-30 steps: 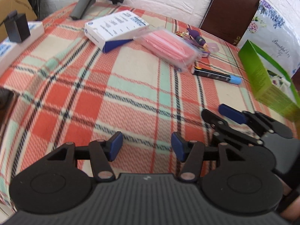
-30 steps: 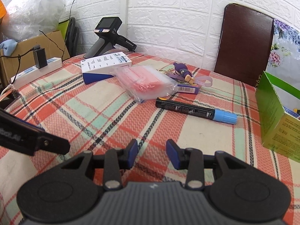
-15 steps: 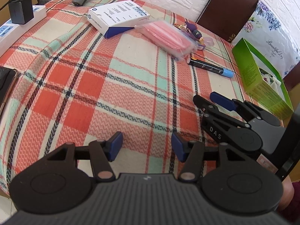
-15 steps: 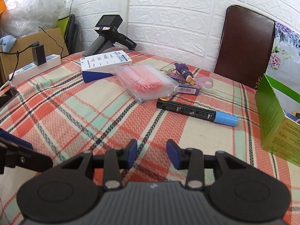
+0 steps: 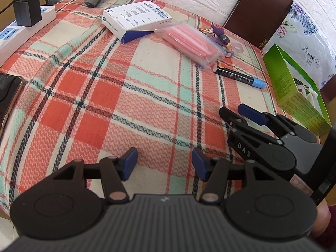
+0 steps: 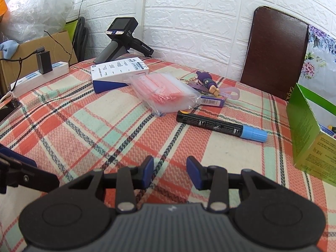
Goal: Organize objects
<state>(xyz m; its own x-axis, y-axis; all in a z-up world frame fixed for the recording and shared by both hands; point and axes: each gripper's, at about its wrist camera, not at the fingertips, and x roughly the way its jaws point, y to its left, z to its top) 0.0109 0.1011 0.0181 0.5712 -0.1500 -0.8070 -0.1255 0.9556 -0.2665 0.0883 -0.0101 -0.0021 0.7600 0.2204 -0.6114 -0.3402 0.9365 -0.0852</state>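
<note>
On the plaid tablecloth lie a black marker with a blue cap [image 6: 221, 126] [image 5: 239, 77], a clear bag of pink masks [image 6: 163, 90] [image 5: 190, 42], a white and blue box [image 6: 119, 73] [image 5: 136, 20], a purple keychain figure [image 6: 208, 82] [image 5: 221, 36] on a small purple box, and an open green box [image 6: 308, 134] [image 5: 294, 88] at the right. My left gripper [image 5: 164, 163] is open and empty over the near cloth. My right gripper [image 6: 170, 172] is open and empty, short of the marker; it also shows in the left wrist view [image 5: 237, 111].
A white power strip with a black charger [image 6: 40, 73] [image 5: 23, 23] lies at the left edge. A phone [image 5: 7, 96] lies at the near left. A spare handheld gripper [image 6: 124, 40] stands at the back. A brown chair [image 6: 275, 50] stands behind the table.
My left gripper has pulled back and risen, so more of the table shows. My right gripper has stayed almost still. Both stay open.
</note>
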